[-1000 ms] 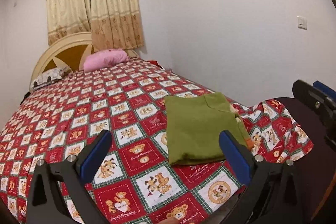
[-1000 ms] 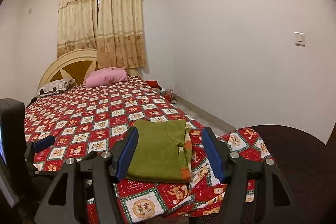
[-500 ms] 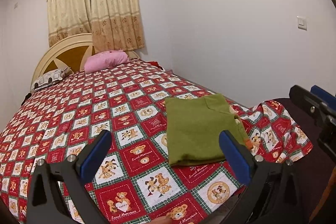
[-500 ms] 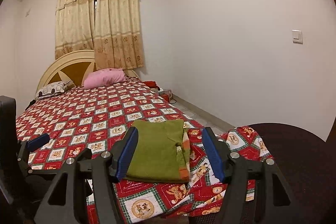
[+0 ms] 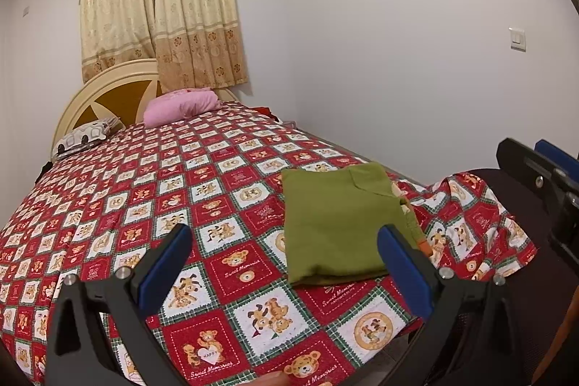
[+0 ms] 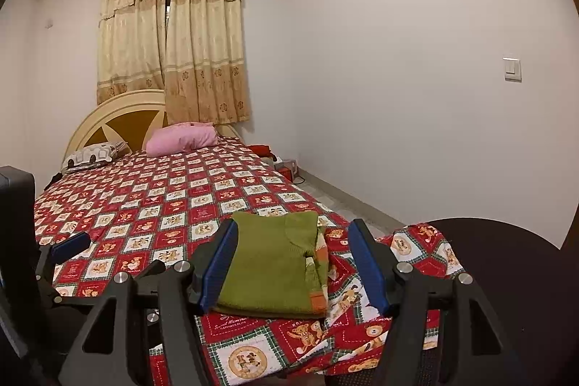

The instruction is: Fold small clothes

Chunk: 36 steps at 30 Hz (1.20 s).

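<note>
A green garment with an orange cuff (image 5: 336, 223) lies folded into a neat rectangle near the foot corner of the bed; it also shows in the right wrist view (image 6: 275, 266). My left gripper (image 5: 286, 252) is open and empty, held above the bedspread in front and to the left of the garment. My right gripper (image 6: 293, 259) is open and empty, hovering just short of the garment, which shows between its blue fingers. The right gripper also shows at the right edge of the left wrist view (image 5: 542, 169).
The bed wears a red teddy-bear patchwork cover (image 5: 144, 198). A pink pillow (image 5: 181, 105) and a patterned pillow (image 5: 85, 140) lie by the headboard. A dark round surface (image 6: 506, 263) stands at the foot, right. A white wall runs along the right.
Both grippers have pulled back and tilted up slightly from the folded garment. The garment has not moved.
</note>
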Tool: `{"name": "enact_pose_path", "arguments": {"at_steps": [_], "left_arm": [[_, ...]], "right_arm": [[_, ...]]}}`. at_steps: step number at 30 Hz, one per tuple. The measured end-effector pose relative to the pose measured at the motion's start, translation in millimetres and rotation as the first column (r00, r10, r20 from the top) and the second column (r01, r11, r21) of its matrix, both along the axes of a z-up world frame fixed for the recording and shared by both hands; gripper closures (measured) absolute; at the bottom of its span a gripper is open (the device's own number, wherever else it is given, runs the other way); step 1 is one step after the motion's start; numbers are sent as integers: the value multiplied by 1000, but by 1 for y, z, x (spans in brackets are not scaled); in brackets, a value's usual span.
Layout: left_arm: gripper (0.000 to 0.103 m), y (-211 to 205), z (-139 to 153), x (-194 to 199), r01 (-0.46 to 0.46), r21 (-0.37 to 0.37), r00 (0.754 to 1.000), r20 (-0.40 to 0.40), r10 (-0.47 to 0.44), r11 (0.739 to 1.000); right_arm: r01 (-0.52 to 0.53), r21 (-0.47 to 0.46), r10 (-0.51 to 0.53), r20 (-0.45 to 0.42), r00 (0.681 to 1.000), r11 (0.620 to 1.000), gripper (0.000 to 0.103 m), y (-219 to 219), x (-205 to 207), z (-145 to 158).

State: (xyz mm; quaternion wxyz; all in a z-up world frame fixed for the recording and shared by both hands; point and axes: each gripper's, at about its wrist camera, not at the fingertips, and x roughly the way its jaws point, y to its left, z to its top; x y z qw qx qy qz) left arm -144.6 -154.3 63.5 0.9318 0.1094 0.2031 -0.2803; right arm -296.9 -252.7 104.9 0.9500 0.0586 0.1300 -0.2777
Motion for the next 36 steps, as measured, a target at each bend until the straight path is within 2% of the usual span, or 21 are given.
{"name": "enact_pose_path", "arguments": {"at_steps": [31,36], "left_arm": [[0,2,3,7,-33,2,999,-2,33,999],[0,2,0,15,-20,-7,999,-42,19,1000]], "right_arm": [[20,-27,-20,7,1000,999,39,-1,-3,1],[25,-21,-25,2,1000,999,39,-4,-1,-1]]}}
